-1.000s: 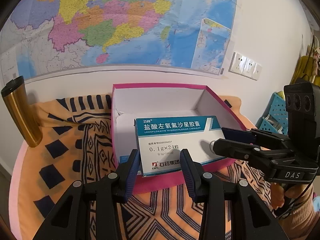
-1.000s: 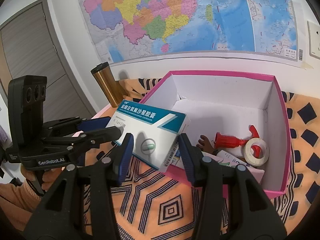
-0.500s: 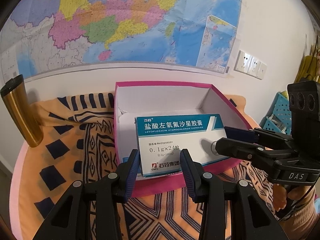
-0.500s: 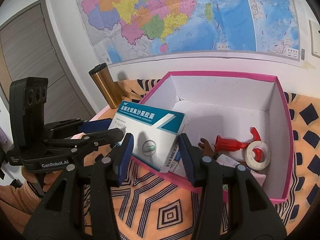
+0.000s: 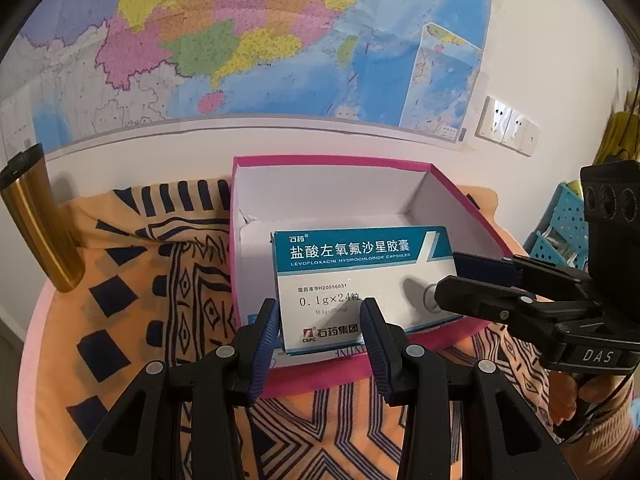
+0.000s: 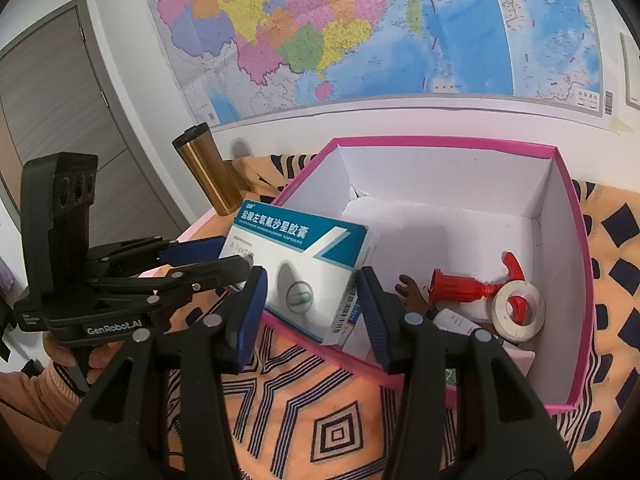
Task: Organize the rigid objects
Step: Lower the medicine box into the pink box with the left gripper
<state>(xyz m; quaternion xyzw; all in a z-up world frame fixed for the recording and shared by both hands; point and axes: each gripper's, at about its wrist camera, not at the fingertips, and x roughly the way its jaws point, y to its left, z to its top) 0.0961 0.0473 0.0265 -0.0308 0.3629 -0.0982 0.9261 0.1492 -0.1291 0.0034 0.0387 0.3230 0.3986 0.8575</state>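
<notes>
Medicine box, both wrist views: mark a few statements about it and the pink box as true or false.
1. The left tool and the right tool both grip the medicine box. True.
2. The pink box is empty. False: it holds a red plastic piece and a tape roll, among other things.
3. A gold tumbler stands left of the pink box. True.
4. The medicine box lies flat on the patterned cloth. False: it is held over the pink box's near edge.

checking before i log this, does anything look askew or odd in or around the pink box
The medicine box sits tilted over the pink box's near-left rim, half out, gripped at opposite ends by the left tool and right tool. Inside, the red plastic piece and tape roll lie loosely jumbled.
</notes>
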